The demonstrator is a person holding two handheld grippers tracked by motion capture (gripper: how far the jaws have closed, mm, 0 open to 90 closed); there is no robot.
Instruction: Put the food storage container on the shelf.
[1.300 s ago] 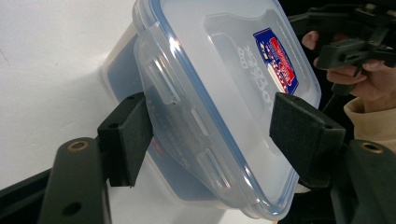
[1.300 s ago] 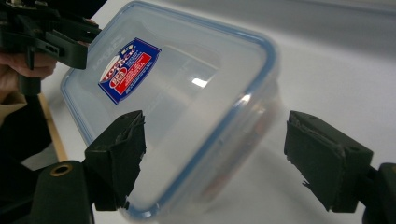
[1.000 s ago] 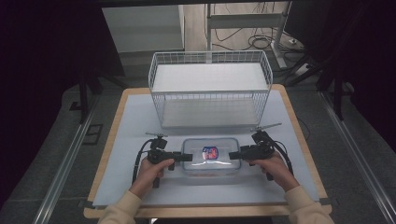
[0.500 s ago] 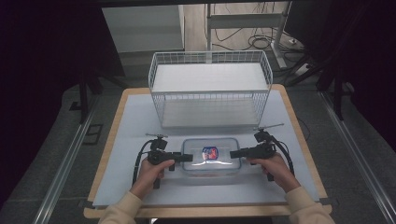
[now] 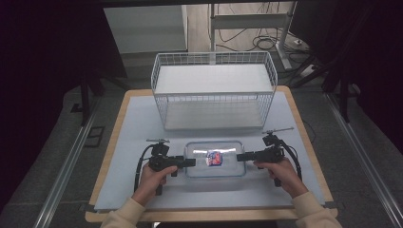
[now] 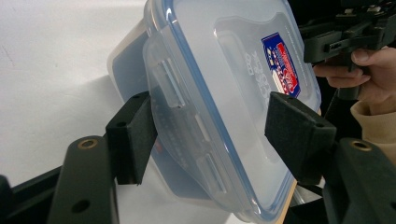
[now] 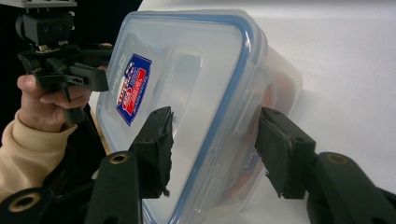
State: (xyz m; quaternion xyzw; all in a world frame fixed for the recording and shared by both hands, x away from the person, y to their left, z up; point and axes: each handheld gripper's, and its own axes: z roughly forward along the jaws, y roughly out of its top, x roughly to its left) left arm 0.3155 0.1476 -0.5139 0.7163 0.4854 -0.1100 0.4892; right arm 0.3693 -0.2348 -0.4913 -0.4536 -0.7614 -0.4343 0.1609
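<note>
Your clear plastic food container with the blue-rimmed snap lid [image 5: 215,159] sits on the white table mat [image 5: 133,123], near the front edge and well short of the white wire basket [image 5: 214,90] behind it. You have one gripper at each short end. The left gripper [image 6: 210,130] straddles the lid edge and its latch flap; its jaws have just been closing, but both pads sit apart from the plastic, so nothing is gripped yet. The right gripper [image 7: 215,144] does the same at the far end — jaws just closing, half open, with gaps on both sides. The risk I see: if one side bites before the other, the box could skid or twist on the smooth mat — and a pad landing on the latch flap alone may pop it open or slip off when you lift
</note>
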